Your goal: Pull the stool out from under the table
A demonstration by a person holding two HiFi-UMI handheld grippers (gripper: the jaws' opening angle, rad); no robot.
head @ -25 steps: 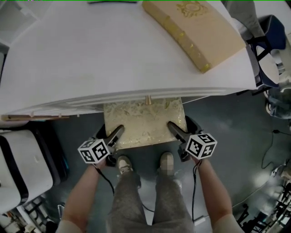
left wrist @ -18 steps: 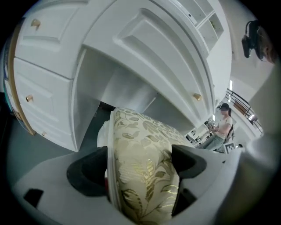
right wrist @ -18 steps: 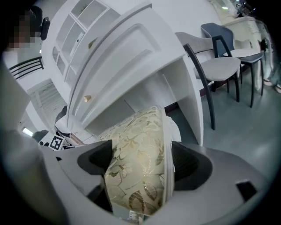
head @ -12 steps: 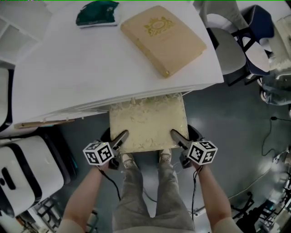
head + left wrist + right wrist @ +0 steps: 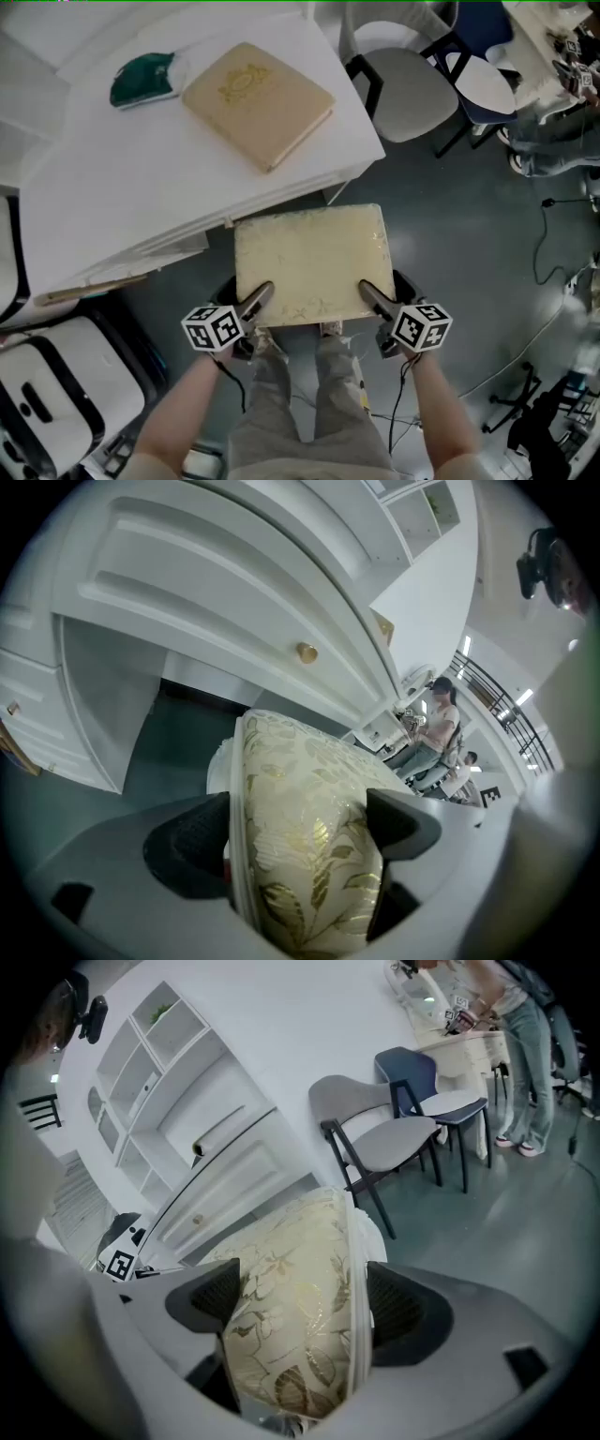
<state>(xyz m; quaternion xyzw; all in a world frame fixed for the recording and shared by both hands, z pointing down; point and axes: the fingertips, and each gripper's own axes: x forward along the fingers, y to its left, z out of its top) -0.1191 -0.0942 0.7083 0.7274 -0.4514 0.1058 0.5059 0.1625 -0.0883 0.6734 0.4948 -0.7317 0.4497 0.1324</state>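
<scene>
head view: the stool (image 5: 311,262) stands on the grey floor (image 5: 450,234) with its patterned cream seat showing whole. its far edge lies just beside the front edge of the white table (image 5: 169,187). the left gripper (image 5: 255,300) clamps the near left corner of the seat and the right gripper (image 5: 375,298) clamps the near right corner. the task looks close to done. draw both grippers toward the body at an equal rate, so that the seat does not twist or catch a leg on the table. the person's feet are just behind the seat, so step back before pulling further. on the table lie a tan book (image 5: 258,103) and a dark green item (image 5: 142,80), well apart from the stool. a grey chair (image 5: 412,80) stands beyond the table's right end.

left gripper view: the jaws are closed on the seat's padded edge (image 5: 300,827), one above and one below. a drawer knob (image 5: 307,652) on the table front shows beyond.

right gripper view: the jaws grip the seat edge (image 5: 291,1307) likewise. the grey chair (image 5: 394,1138), a blue chair (image 5: 422,1077) and white wall shelves (image 5: 159,1063) fill the room behind.
</scene>
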